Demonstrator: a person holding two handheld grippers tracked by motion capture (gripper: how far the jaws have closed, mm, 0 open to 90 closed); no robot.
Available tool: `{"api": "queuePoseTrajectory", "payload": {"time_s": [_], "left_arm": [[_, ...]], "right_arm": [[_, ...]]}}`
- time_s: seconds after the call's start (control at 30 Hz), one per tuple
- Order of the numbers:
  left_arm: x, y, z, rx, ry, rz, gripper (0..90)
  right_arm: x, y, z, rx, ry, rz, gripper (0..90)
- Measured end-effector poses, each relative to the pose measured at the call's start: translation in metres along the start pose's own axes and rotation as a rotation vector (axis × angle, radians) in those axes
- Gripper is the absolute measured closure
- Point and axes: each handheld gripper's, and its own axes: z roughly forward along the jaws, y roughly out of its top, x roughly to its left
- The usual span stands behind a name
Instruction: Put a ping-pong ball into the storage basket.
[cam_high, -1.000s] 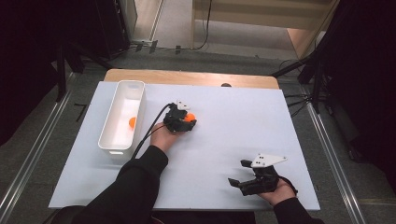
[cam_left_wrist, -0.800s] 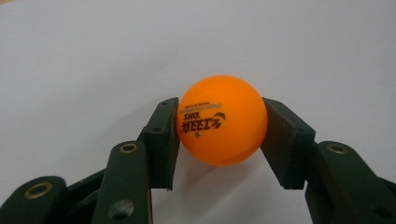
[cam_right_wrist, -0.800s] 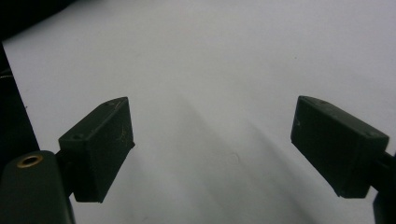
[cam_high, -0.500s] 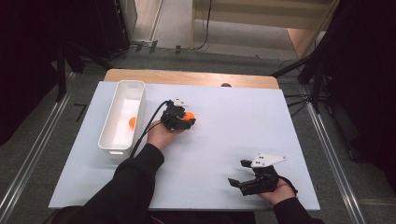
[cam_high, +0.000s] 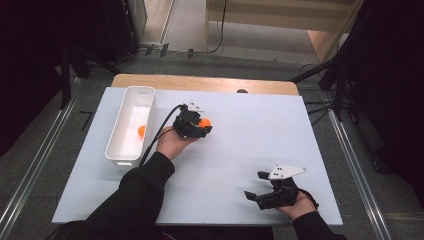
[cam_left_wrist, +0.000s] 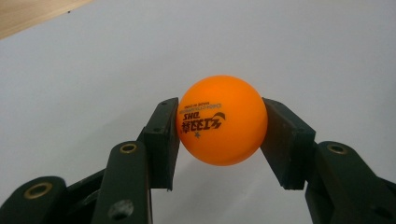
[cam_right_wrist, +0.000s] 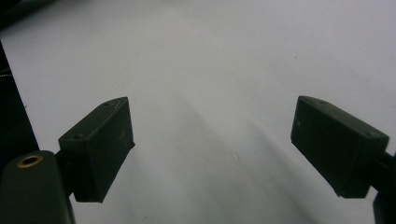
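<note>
White board (cam_high: 240, 150) covers a wooden table in a dark-walled room, seen from the high view. At its left stands a white bin (cam_high: 116, 150) with one orange ball (cam_high: 141, 131) inside. Just right of the bin, the left gripper (cam_high: 204, 128) clasps a second orange ball (cam_high: 205, 122) near the board's middle. The right gripper (cam_high: 256, 186) rests at the near right edge, well apart from both.

From the left gripper view, the gripper's two black jaws press either side of the printed orange ball (cam_left_wrist: 221, 120), lifted over the white surface.

From the right gripper view, the jaws stand wide apart above bare white board (cam_right_wrist: 219, 84), gripping nothing.
</note>
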Motion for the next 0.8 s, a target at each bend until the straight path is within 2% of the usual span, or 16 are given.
{"api": "queuePoseTrajectory", "payload": {"time_s": [0.03, 0.17, 0.33, 0.5, 0.8], "left_arm": [[0.0, 0.001, -0.002, -0.004, -0.007, -0.009, 50.5], [-0.001, 0.007, -0.01, -0.004, -0.002, 0.017, 50.5], [-0.002, 0.011, -0.018, 0.005, -0.027, 0.009, 50.5], [-0.002, 0.014, -0.023, 0.016, -0.034, 0.014, 50.5], [0.001, 0.017, -0.033, 0.024, -0.047, -0.004, 50.5]], "right_arm": [[0.0, 0.0, 0.0, -0.002, 0.0, -0.002, 11.7], [0.0, 0.0, 0.0, 0.0, -0.002, 0.0, 11.7], [0.0, 0.0, 0.0, -0.002, 0.001, -0.001, 11.7], [0.0, 0.0, 0.0, -0.002, 0.002, -0.004, 11.7], [0.0, 0.0, 0.001, 0.0, 0.002, -0.009, 11.6]]}}
